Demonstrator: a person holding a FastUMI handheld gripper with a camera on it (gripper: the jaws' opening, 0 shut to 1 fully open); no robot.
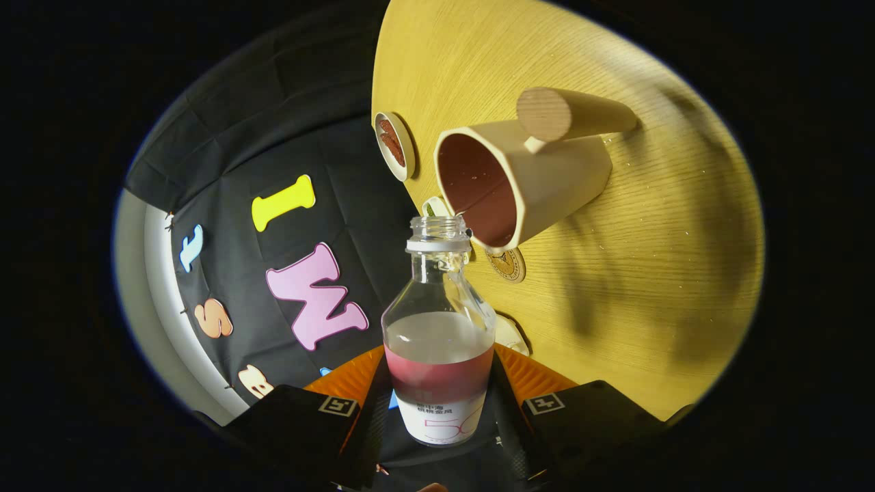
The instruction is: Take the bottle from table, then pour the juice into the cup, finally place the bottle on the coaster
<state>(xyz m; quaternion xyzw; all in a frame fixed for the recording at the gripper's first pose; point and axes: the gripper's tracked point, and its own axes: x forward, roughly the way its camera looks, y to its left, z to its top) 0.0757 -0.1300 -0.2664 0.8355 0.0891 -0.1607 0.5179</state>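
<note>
Across the whole far side of the view runs the wooden table [649, 287], tilted hard over because the gripper is rolled sideways for the pour, so everything on it looks like it's tipping when really it's the camera. Next biggest is the cream cup [540, 174] with the fat wooden peg handle [571, 113], its dark reddish inside facing the bottle mouth. I'd guess that's why the bottle is held where it is: the open neck sits just beside the cup's rim, lined up so liquid lands inside.

The clear bottle [439, 328] is between the 2 fingers of the gripper [437, 410], cap off, with pale liquid up to about the shoulder and a red label band below. Both fingers look closed snug against its lower body, 1 on each side, holding it firm. No stream is visible at the mouth, so I can't tell whether juice is actually running right now.

Smaller stuff: a round coaster [395, 145] with a dark reddish face sits beyond the cup, close to the table edge, presumably where the bottle ends up. A small round gold emblem [507, 265] sits on the table under the cup's rim, partly hidden. Something whitish pokes out behind the bottle neck and another pale bit beside its body; too covered to name. The bottle's base is cut off by the fingers.
</note>
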